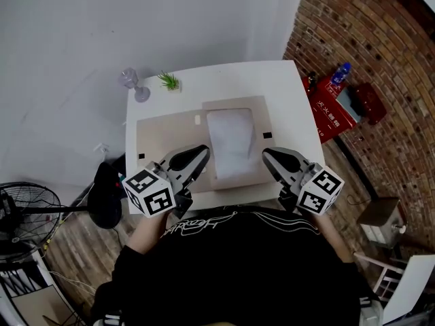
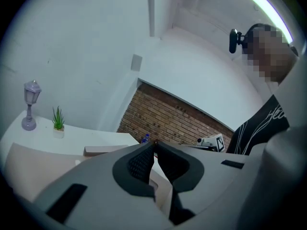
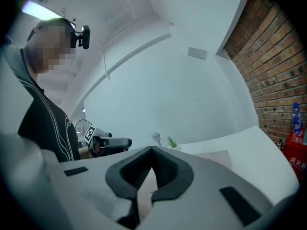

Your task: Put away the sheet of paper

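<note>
The white sheet of paper (image 1: 231, 145) lies on the right half of an open beige folder (image 1: 166, 136) in the middle of the white table (image 1: 285, 87). My left gripper (image 1: 204, 152) hovers at the sheet's left edge, its jaws closed tip to tip with nothing seen between them (image 2: 154, 143). At the sheet's right edge my right gripper (image 1: 266, 153) is held the same way, shut and empty (image 3: 152, 148). Both sit low over the table's near side. In the right gripper view the left gripper (image 3: 103, 142) shows across the table.
A small lamp ornament (image 1: 134, 83) and a potted plant (image 1: 168, 81) stand at the table's far left corner. To the right, on the floor by the brick wall, is a red box (image 1: 333, 111) with a blue bottle (image 1: 340, 73). A fan (image 1: 20, 212) stands at the left.
</note>
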{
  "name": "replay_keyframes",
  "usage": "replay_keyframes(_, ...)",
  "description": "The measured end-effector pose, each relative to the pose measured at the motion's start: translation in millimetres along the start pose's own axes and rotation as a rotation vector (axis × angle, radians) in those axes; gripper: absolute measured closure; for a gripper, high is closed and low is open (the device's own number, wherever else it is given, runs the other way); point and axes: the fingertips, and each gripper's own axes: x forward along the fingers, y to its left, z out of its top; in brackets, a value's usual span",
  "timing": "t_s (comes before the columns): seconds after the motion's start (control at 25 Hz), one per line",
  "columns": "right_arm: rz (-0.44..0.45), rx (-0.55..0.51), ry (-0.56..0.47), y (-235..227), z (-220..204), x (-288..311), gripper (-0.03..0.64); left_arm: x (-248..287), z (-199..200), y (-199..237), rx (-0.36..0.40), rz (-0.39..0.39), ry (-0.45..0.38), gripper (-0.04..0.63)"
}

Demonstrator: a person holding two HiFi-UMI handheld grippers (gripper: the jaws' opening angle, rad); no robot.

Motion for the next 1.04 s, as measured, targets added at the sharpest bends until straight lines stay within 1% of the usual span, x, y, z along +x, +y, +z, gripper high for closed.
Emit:
replay_keyframes(0.12, 0.033, 0.052, -0.037, 7.9, 1.2, 4.1, 0.614, -3.1, -1.1, -3.5, -0.002, -0.008, 0.001, 0.549)
replay_keyframes(0.2, 0.032, 0.033, -0.033, 10.8, 1.9, 10.5, 0.614, -7.4, 0.3, -1.7, -0.016, -0.004, -0.006, 0.55)
replay_keyframes(0.36, 0.017, 0.018, -0.024, 14.1, 2.2, 16.8, 0.614, -15.7, -0.8, 4.6, -0.039, 0.039, 0.0, 0.551)
replay_keyframes(0.56, 0.017, 0.009, -0.007, 17.4, 0.3, 24.4, 0.614, -21.5, 0.1, 8.1, -0.021, 0.065, 0.007, 0.551)
replay_keyframes(0.72, 0.02, 0.0, -0.004, 20.5, -0.2, 29.2, 0.614, -22.3, -2.2, 12.0, -0.022, 0.074, 0.022, 0.55)
replay_keyframes(1.04, 0.021, -0.005, -0.003, 19.9, 2.2, 32.8, 0.614, -18.8, -0.5, 15.4, -0.013, 0.077, 0.047, 0.549)
